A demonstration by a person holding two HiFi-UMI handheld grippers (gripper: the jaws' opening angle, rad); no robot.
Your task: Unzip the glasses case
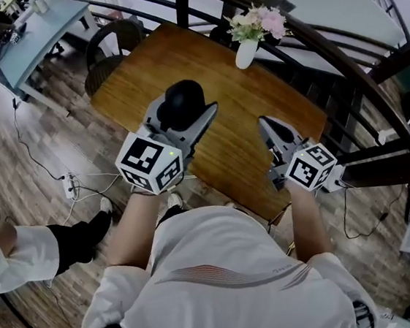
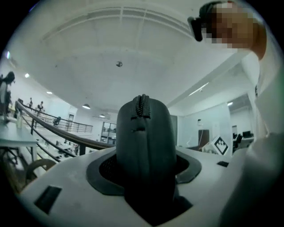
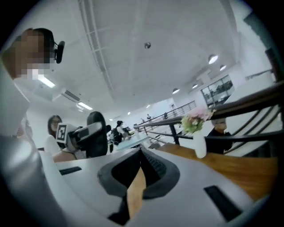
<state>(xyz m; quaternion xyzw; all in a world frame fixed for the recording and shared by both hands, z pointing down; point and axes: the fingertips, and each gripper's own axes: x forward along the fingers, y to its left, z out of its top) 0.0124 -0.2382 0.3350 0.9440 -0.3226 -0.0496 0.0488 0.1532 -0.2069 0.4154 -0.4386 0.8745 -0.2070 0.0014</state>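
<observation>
The black glasses case (image 1: 184, 99) is held above the wooden table (image 1: 241, 96), with my left gripper (image 1: 182, 114) shut on its sides. In the left gripper view the case (image 2: 143, 133) stands upright between the jaws, its zipper (image 2: 142, 105) running over the top, closed as far as it shows. To its right, my right gripper (image 1: 265, 124) hangs over the table with its jaws together and nothing in them. In the right gripper view, the right gripper (image 3: 141, 154) is shut, and the left gripper holding the case (image 3: 95, 133) shows at the left.
A white vase of pink flowers (image 1: 247, 43) stands at the table's far edge, seen also as the vase (image 3: 199, 137). A dark curved railing (image 1: 340, 56) runs behind the table. A chair (image 1: 107, 49) stands at the table's left. Another person's leg (image 1: 74, 241) is at lower left.
</observation>
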